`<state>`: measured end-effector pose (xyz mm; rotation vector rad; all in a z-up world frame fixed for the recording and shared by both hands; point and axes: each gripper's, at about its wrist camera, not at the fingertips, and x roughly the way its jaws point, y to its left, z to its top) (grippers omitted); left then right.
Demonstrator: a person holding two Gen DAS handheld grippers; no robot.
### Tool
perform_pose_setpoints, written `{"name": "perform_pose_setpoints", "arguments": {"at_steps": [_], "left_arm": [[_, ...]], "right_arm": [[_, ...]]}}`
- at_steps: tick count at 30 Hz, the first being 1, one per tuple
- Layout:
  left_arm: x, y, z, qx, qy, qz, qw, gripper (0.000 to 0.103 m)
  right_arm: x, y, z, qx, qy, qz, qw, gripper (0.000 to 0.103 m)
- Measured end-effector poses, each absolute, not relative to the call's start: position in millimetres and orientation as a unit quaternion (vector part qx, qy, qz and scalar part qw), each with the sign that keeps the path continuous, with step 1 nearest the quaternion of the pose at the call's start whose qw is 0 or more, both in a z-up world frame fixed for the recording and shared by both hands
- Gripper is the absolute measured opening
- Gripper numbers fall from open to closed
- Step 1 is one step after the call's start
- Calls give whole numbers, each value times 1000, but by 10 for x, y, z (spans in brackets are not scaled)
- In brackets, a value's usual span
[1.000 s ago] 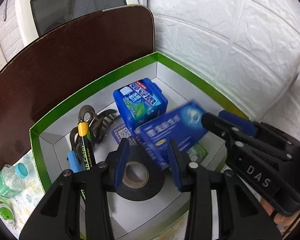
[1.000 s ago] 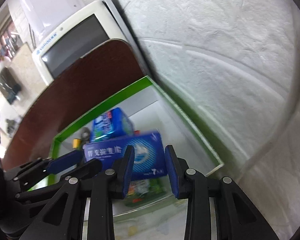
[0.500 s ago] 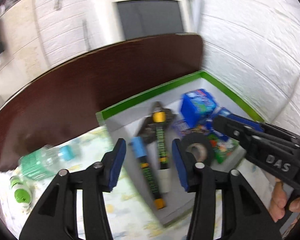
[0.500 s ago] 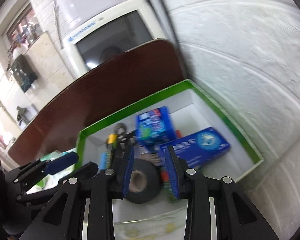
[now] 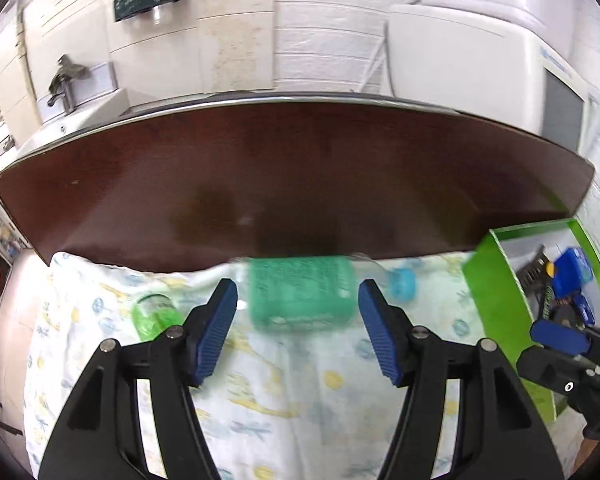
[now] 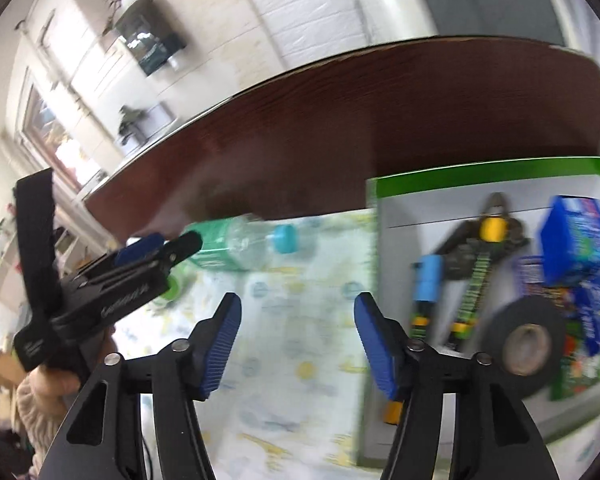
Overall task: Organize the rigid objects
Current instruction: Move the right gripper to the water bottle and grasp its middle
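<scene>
Black tape roll [image 6: 526,350] right wrist only

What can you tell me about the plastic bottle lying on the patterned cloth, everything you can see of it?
The plastic bottle lies on its side on the patterned cloth, close under the dark wooden board. It looks like clear, thin plastic with a green label wrapped round the body and a light blue cap, which points toward the green-edged box. The cap is on. Both views blur it, so the label's print is unreadable. Nothing grips it; only the cloth touches it.
</scene>
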<state>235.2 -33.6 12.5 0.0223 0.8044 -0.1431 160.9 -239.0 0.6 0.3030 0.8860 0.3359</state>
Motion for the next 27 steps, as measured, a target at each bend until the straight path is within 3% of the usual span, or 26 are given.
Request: {"name": "perform_pose_setpoints", "arguments": {"at_steps": [10,14,17,27], "left_arm": [[2686,22,-41,-16,415,-74,907,64],[2779,37,-117,-30,428,-85,899,72],[2833,11,-143,-22,433,-89,896,72],[2977,53,-198,-53,445,-131,884,71]], "right_arm": [[2162,-1982,-231,183,463,129,858,62],[2363,-1960,-385,219,480,128,840,62],[2509,-1946,-472,228,488,119,834,69],[2802,-1903,-592,249,473,128,836,70]]}}
